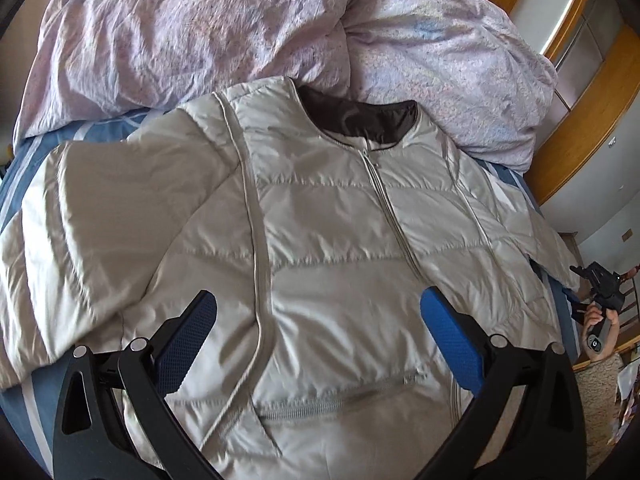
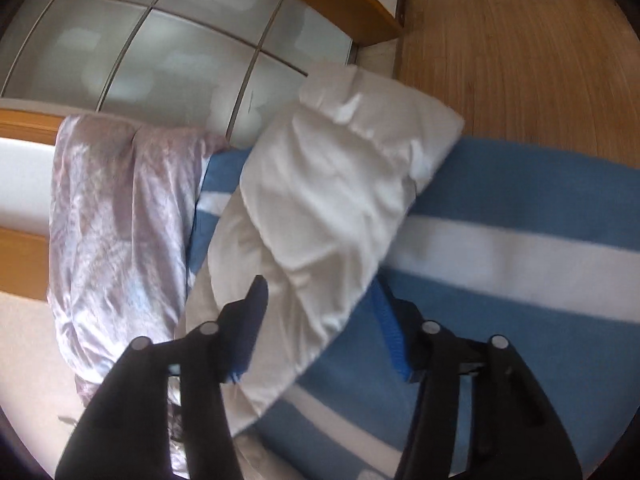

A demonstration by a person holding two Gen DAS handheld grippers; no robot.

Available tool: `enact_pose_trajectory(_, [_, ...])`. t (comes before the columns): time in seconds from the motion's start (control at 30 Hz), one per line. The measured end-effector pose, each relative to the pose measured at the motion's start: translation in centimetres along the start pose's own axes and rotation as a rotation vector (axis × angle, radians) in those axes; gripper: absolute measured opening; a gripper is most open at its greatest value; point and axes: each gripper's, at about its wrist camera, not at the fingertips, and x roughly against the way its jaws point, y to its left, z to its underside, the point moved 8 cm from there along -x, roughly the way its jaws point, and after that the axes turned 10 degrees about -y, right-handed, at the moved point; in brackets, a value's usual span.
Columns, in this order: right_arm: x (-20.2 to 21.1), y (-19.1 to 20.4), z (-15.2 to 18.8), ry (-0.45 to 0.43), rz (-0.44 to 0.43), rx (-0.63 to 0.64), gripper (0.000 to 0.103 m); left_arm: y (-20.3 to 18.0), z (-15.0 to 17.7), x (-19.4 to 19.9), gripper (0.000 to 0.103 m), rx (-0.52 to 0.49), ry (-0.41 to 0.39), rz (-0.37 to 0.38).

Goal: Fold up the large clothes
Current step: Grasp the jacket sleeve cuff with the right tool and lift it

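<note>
Striped bedspread point(image 1: 16, 200), unbranded quilted jacket point(image 1: 328, 240), duvet point(image 1: 200, 32)

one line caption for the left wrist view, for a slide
Left gripper, fingers open, above a pale quilted jacket laid front-up on a blue striped bed cover, a pink duvet bunched behind.

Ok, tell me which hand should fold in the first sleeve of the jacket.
Probably the right. The right gripper already straddles a sleeve, which lies between its pads. The left gripper hangs open above the jacket body, with nothing between its pads.
</note>
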Motion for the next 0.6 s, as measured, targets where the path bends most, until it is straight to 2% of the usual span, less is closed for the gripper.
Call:
enact_pose_trajectory(0.1, [-1.0, 0.6, -0.7, -0.020, 0.023, -0.010, 0.041, 0.2, -1.0, -1.0, 0.102, 0.046, -0.013, 0.045])
enact_pose_trajectory(0.2, [-1.6, 0.9, -1.5, -0.046, 0.065, 0.015, 0.035, 0.3, -1.8, -1.8, 0.102, 0.073, -0.021, 0.071])
enact_pose_trajectory(0.33, [-1.7, 1.7, -1.6, -0.097, 0.172, 0.148, 0.027, 0.5, -2.4, -2.9, 0.102, 0.101, 0.001, 0.108])
enact_pose_trajectory(0.47, [-0.9, 3.6, -1.4, -0.185, 0.273, 0.325, 0.014, 0.4, -2.4, -3.5, 0.102, 0.169, 0.019, 0.201])
enact_pose_trajectory(0.6, [0.3, 7.2, -0.9, -0.281, 0.317, 0.478, 0.008, 0.2, -2.8, -3.6, 0.102, 0.223, 0.004, 0.247])
